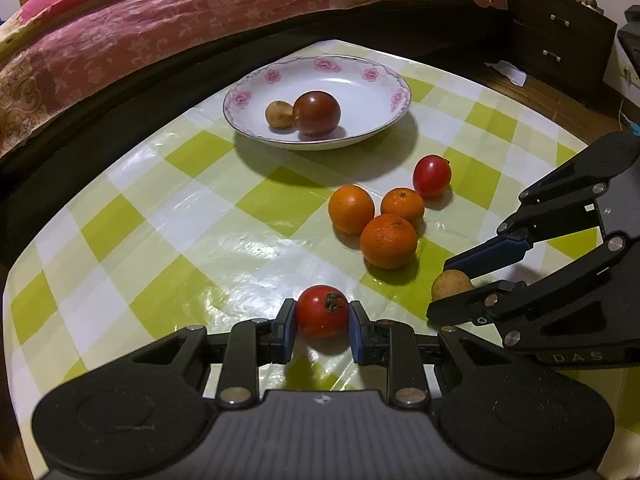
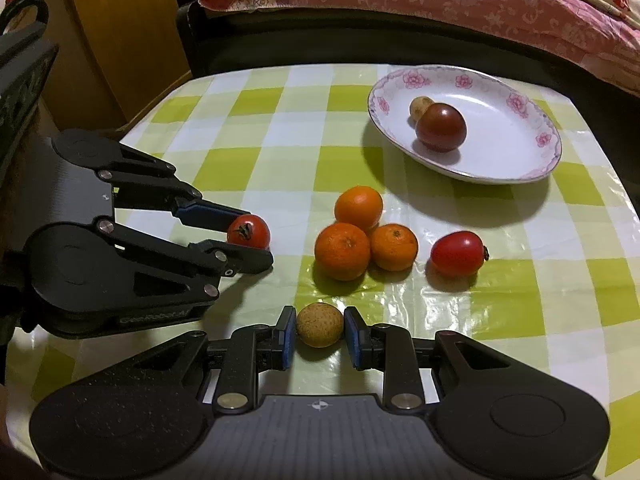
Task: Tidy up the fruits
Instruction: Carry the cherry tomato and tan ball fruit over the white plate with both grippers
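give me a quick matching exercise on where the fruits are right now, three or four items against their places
Things:
1. red tomato with stem
2. tan round fruit
3. dark tomato
4. three oranges

Places:
A. on the flowered plate
B. clustered on the checked tablecloth
C. between the left gripper pads
D. between the right gripper pads

Pairs: 1-C, 2-D, 3-A, 4-B

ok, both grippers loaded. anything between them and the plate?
The three oranges and a loose red tomato sit between the right gripper and the plate. The left gripper with its tomato has open tablecloth ahead.
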A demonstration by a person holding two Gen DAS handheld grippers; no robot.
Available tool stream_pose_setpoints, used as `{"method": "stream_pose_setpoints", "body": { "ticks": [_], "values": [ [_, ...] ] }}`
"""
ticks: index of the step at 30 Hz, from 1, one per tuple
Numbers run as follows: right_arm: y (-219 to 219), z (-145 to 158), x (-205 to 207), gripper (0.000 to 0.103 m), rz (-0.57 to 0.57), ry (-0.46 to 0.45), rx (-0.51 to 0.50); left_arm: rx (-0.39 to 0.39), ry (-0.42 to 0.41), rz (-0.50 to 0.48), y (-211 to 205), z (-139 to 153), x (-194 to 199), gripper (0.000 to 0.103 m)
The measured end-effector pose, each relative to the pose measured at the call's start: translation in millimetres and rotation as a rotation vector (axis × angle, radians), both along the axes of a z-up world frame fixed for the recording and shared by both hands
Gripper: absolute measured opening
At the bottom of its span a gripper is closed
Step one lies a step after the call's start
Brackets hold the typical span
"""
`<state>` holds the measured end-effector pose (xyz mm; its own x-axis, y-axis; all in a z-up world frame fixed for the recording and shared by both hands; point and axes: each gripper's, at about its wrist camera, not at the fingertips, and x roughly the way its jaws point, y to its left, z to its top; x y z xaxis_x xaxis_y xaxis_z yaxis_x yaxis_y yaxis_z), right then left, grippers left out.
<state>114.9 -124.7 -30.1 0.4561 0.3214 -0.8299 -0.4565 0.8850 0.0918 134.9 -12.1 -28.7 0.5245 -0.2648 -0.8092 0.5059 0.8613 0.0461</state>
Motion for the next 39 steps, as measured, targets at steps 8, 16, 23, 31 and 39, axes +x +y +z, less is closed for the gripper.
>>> {"method": "stream_pose_setpoints", "body": {
  "ticks": [8,16,23,31,39],
  "values": [
    [-4.3,-0.9,-1.8,0.023,0.000,0.007,-0.003,0.019,-0.011,-0.011,-3.6,-0.5,-0.7,0.035],
    [-7.3,-0.4,-8.0,0.022,-0.003,0.007,-0.018,0.021,-0.006,0.005,-4.5,0.2,0.0,0.035],
    [-20.1,6.1,-2.7,0.022,-0.058,0.035,0.034,0.027,-0.005,0.018,-9.7,6.5,4.4,0.035],
    [-26.4,25.3,12.8,0.022,-0.100,-0.022,0.069,-0.027,-0.062,0.012,-25.8,33.2,29.2,0.035],
    [-37.8,38.3,56.9,0.022,-0.181,-0.078,0.076,-0.044,-0.095,0.050,-38.7,45.4,74.6,0.034]
  ]
}}
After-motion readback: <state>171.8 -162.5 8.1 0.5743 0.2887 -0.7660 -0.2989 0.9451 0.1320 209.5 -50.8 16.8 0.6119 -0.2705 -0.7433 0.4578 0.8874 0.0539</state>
